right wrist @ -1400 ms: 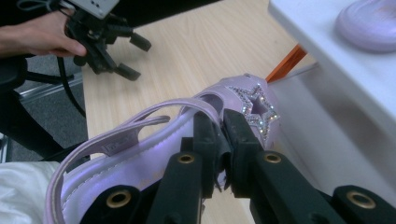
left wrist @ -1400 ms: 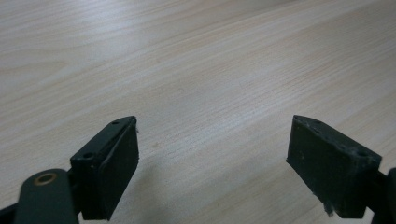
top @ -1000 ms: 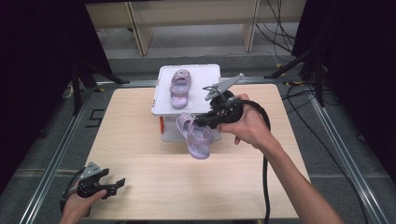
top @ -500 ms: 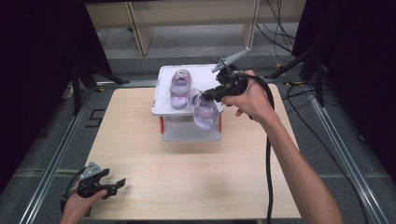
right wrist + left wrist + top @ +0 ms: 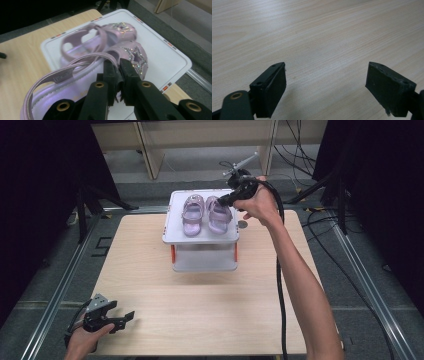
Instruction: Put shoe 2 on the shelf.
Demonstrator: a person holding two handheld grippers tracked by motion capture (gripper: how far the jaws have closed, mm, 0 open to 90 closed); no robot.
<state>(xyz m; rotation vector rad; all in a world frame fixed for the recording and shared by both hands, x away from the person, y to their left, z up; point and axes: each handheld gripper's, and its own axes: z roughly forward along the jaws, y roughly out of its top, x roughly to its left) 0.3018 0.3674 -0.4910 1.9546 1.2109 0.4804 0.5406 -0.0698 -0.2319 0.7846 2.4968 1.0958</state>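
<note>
The second sandal [image 5: 219, 215] is up now: a second ago it hung in front of the white box, and here it lies on the box lid [image 5: 172, 220] just beside the first sandal [image 5: 192, 215], toes pointing toward the person. The right gripper [image 5: 226, 199] has travelled with it to the far right corner of the lid and is clamped on that sandal's rim near the heel. In the right gripper view the two black jaws pinch the pale purple edge [image 5: 82, 72] with almost no gap; the exact bite is hidden behind the jaws themselves. The star-shaped glitter patch on the toe [image 5: 136, 56] is sharp, while the other sandal [image 5: 100, 35] behind it is blurred. The box's lower body [image 5: 205, 257], with orange latches at its sides, is partly hidden under the lid on the wooden table [image 5: 150, 295]. The left gripper [image 5: 120, 320] rests low at the near left corner, exactly as before, jaws spread wide over bare wood [image 5: 324, 37], holding nothing; the hand is cut off by the frame edge.
</note>
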